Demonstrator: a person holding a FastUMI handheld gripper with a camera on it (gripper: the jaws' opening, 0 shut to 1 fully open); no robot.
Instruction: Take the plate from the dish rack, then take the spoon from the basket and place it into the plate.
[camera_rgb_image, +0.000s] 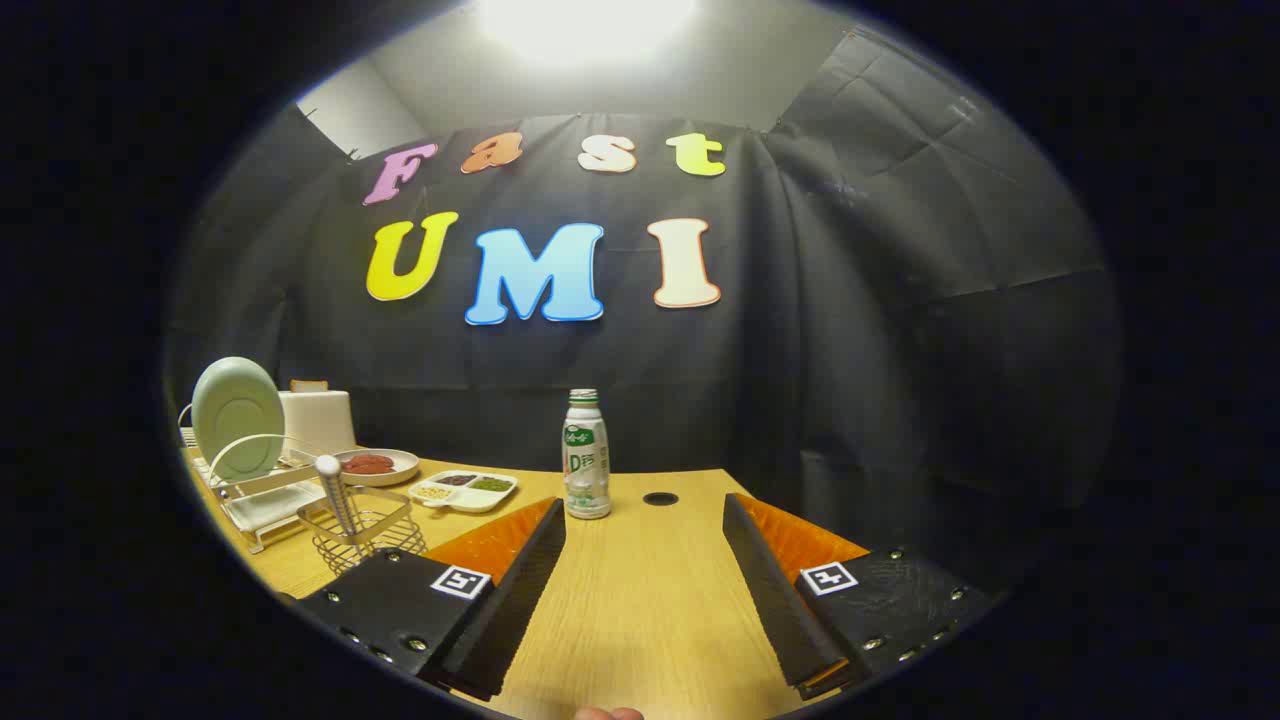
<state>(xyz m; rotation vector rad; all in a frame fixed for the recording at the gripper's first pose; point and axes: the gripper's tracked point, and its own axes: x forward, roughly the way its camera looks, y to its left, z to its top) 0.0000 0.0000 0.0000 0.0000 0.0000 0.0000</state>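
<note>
Nothing is held between the spread fingers of the gripper (645, 560); only bare table (640, 620) is seen in the gap. Well off to the left of the fingers, the plate (238, 415) is stood on edge in the dish rack (262, 490). Just nearer, what is probably the spoon's handle (336, 495) is seen rising upright from the wire basket (365, 540).

Pale green plate (238, 416) upright in rack (262, 487); spoon (338, 492) upright in basket (366, 537)
</note>
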